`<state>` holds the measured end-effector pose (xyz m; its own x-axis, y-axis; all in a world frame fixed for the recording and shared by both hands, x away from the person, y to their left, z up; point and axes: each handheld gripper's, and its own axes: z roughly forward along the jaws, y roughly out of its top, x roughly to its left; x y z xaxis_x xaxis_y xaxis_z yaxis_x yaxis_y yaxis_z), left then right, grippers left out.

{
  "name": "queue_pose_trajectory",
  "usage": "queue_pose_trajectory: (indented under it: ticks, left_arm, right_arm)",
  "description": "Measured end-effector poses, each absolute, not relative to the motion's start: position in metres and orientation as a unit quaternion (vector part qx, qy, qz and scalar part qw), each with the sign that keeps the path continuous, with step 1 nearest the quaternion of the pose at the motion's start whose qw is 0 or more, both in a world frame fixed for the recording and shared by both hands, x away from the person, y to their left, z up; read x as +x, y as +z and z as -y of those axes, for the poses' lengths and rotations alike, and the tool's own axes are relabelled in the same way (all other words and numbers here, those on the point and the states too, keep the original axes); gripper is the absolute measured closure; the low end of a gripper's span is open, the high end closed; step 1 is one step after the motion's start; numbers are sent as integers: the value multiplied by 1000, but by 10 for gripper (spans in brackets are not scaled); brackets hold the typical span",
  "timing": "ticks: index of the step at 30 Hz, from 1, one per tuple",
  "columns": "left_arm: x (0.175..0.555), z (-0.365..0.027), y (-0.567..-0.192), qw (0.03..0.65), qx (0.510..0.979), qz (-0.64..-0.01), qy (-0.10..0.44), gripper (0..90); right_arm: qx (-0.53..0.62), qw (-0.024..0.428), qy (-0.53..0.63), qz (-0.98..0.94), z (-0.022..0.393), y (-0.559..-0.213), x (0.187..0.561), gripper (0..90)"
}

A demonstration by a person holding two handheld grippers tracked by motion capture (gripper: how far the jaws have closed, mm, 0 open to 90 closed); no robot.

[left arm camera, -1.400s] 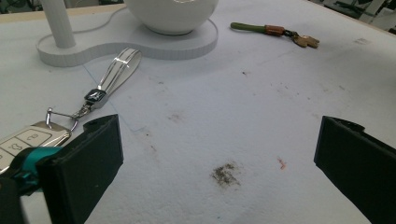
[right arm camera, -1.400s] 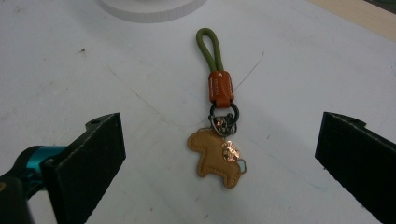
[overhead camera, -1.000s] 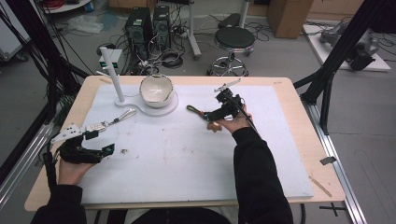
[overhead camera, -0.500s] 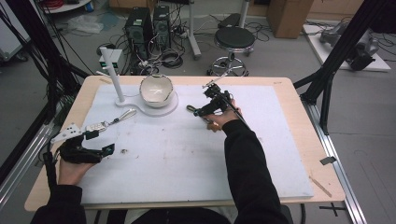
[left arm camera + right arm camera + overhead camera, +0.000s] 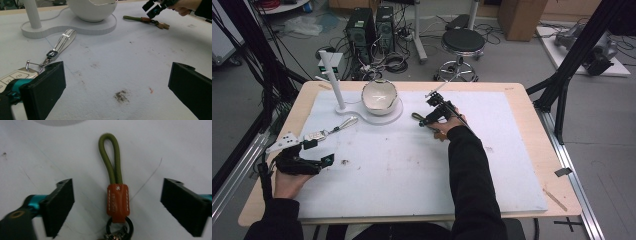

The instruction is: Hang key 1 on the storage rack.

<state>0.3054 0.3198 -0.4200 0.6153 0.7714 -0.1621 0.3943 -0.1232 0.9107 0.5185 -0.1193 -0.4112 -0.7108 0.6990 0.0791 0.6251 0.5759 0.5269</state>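
Green-looped key strap [image 5: 117,195] on white mat [image 5: 162,150], between parted right claw [image 5: 117,207] jaws, untouched.

The left gripper [image 5: 324,161] rests low at the person's near left, forearm short, jaws wide apart. The right gripper [image 5: 422,121] reaches forward on an outstretched dark-sleeved arm, its jaws parted and just closing a little.

Place: lab / robotics data-collection workspace
Frame: black aluminium struts [image 5: 569,75] flanking the table, camera mounted overhead
Bench: wooden table [image 5: 522,105] topped with white mat [image 5: 387,170], scuffed and stained
Floor: grey concrete, tangled cables [image 5: 394,62] running everywhere
Hardware: two desktop PC towers [image 5: 372,25] standing on the floor behind the table
Seating: round black stool [image 5: 460,42] on castors
Clutter: cardboard box [image 5: 522,12], spare equipment [image 5: 584,42] on a white sheet at far right
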Motion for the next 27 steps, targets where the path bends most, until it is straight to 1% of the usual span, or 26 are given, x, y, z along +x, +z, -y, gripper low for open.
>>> queue_pose_trajectory:
  ticks: [3,7,10,11,13,14,15,16,17,18,19,21,27]
  left_arm:
    - [305,-319,-420,526,728,-401,179,17]
    - [305,-319,-420,523,731,-400,178,17]
    - [305,-319,-420,522,732,-400,178,17]
    - [305,-319,-420,522,732,-400,178,17]
    - [305,-319,-420,521,732,-400,178,17]
    - [305,-319,-420,521,732,-400,178,17]
    - [305,-320,-420,519,733,-401,179,17]
    - [305,-320,-420,519,733,-401,179,17]
    - [305,-320,-420,519,733,-401,179,17]
    - [305,-320,-420,519,733,-401,179,17]
    - [305,-319,-420,520,732,-401,178,17]
    - [305,-319,-420,521,733,-400,178,17]
    - [305,-319,-420,520,733,-400,179,17]
  right_arm:
    - [375,45,263,-888,125,-416,522,235]
    - [372,44,262,-889,127,-418,524,331]
    - [378,45,261,-887,128,-419,525,388]
    - [378,45,261,-887,128,-419,525,388]
    - [383,43,262,-885,129,-420,526,464]
    - [383,43,262,-885,129,-420,526,464]
    - [385,44,260,-885,130,-421,527,507]
    - [385,44,260,-885,130,-421,527,507]
    - [385,43,252,-887,130,-422,527,542]
    - [385,43,252,-887,130,-422,527,542]
    - [384,53,247,-888,129,-422,526,595]
    - [384,59,246,-888,128,-422,525,664]
    - [366,84,231,-898,122,-420,521,708]
